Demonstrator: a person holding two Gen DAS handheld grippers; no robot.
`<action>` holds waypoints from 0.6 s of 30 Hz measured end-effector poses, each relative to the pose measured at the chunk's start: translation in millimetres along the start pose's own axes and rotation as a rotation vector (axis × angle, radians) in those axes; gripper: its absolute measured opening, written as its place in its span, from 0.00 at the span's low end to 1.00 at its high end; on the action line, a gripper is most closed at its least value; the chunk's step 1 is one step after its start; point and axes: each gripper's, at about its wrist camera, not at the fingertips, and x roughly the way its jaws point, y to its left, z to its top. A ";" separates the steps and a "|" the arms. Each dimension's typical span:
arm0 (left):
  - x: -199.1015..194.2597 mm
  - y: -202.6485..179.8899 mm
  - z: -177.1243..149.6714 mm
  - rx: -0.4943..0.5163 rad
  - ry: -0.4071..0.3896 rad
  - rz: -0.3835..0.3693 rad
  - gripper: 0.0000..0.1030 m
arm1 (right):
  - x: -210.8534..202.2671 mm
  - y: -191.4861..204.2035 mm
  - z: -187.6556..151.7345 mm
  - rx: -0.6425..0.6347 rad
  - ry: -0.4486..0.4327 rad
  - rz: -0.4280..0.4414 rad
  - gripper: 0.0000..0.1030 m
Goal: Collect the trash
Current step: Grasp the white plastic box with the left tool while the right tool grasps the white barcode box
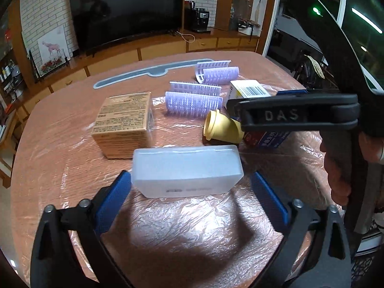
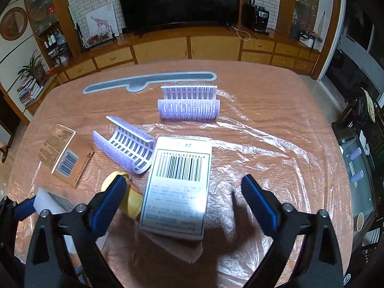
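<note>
The frosted plastic box [image 1: 187,170] lay on the crinkled plastic sheet [image 1: 216,220] covering the tabletop [image 1: 60,168], just in front of the left tongs [image 1: 190,192], whose blue pads stood wide on either side of its near end without touching. The white barcoded carton [image 2: 177,187] lay between the pads of the right tongs [image 2: 183,196], also wide and pressing nothing. For a sound pick, each pair probably needed to come lower and square up across the narrow faces before closing. The left pad of the right tongs sat close over the yellow cup [image 2: 129,199], which could be nudged. The brown box [image 1: 123,123] and purple rollers [image 1: 194,103] lay farther back.
</note>
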 end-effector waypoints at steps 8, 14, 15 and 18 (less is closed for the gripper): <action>3.1 8.7 1.6 -0.018 0.007 -0.030 0.80 | 13.0 -1.4 0.9 0.016 0.030 0.026 0.49; -2.5 15.4 2.9 -0.027 -0.007 -0.039 0.80 | 9.6 -10.7 -0.9 0.070 0.014 0.086 0.45; -3.0 16.5 3.7 -0.025 -0.009 -0.040 0.80 | 8.5 -11.8 -1.0 0.071 0.011 0.084 0.45; -7.6 18.5 4.0 -0.021 -0.018 -0.041 0.80 | 2.3 -14.4 -2.7 0.082 -0.001 0.085 0.45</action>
